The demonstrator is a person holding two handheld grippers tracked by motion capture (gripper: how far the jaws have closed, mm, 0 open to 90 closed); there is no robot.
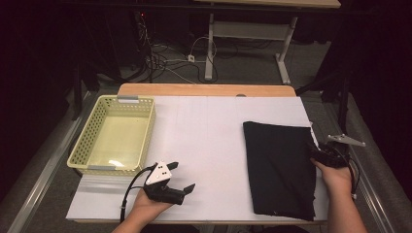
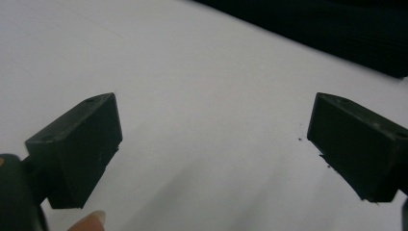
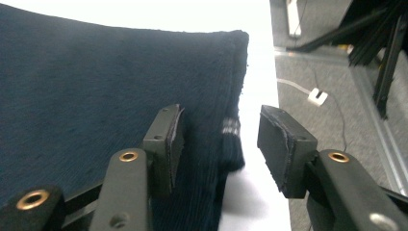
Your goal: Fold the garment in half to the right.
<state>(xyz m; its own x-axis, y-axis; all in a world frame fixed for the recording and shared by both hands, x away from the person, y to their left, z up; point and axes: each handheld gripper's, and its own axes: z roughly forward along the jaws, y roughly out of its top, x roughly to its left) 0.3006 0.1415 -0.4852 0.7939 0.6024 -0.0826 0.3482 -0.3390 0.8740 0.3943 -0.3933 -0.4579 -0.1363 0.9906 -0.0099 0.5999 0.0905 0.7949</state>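
A dark folded cloth (image 1: 279,167) lies flat on the right part of the white table (image 1: 209,141), its long axis running from the near edge away from the person; the right gripper (image 3: 219,139) sits at the cloth's right edge, jaws parted with that edge between them, pads not pressing; the left gripper (image 1: 177,177) rests near the front edge, well apart from the cloth, jaws wide open over bare table; a pale yellow perforated basket (image 1: 82,145) stands at the far left, nothing inside it.
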